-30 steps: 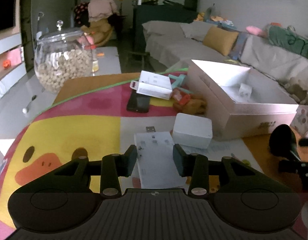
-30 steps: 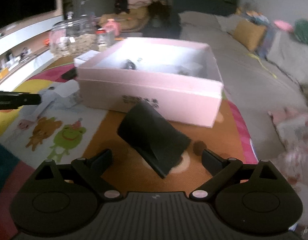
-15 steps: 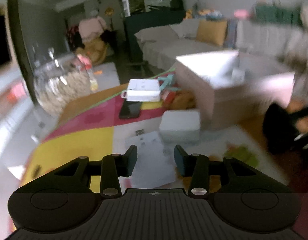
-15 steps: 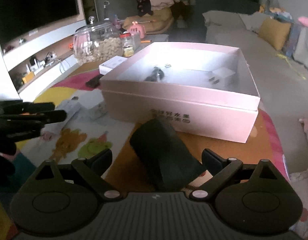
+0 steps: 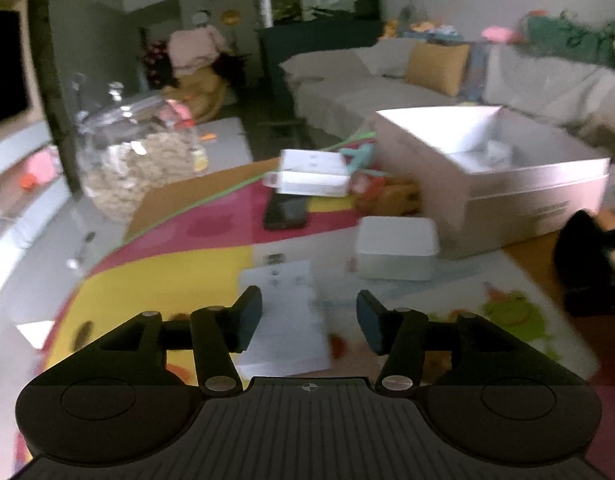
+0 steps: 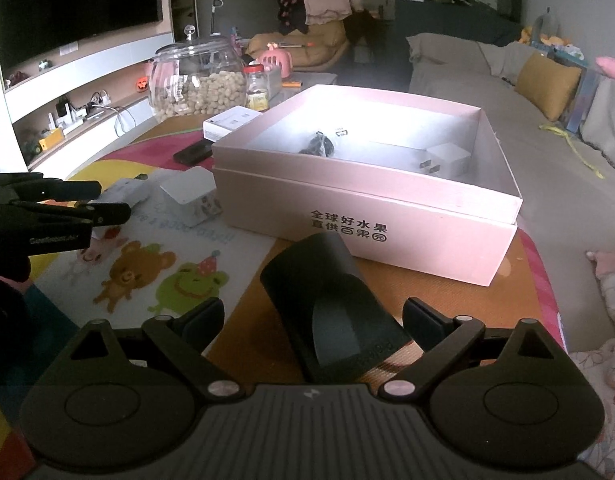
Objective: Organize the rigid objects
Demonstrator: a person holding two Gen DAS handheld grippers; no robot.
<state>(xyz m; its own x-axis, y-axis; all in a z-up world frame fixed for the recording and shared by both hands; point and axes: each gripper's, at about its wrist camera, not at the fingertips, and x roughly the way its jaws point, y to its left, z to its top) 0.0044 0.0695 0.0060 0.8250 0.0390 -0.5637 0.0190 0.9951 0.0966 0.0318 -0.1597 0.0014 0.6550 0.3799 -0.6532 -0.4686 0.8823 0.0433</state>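
A home living room: sofa point(image 6: 487, 72), television point(image 6: 75, 4) (wall-mounted), cartoon play mat point(image 6: 155, 276)

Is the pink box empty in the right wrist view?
No. The pink box already holds a white charger and a small dark object.

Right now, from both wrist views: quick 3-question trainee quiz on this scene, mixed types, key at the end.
1. True or false: the right gripper is shut on the black case.
2. Multiple choice: what already lies inside the pink box? A) white charger and a small dark item B) the black phone C) the nut jar
3. Fill in: the white cube-shaped box sits on the mat between the left gripper and the ____ box.

Key: 1 false, it is open with the case between its fingers; 2 A; 3 pink.
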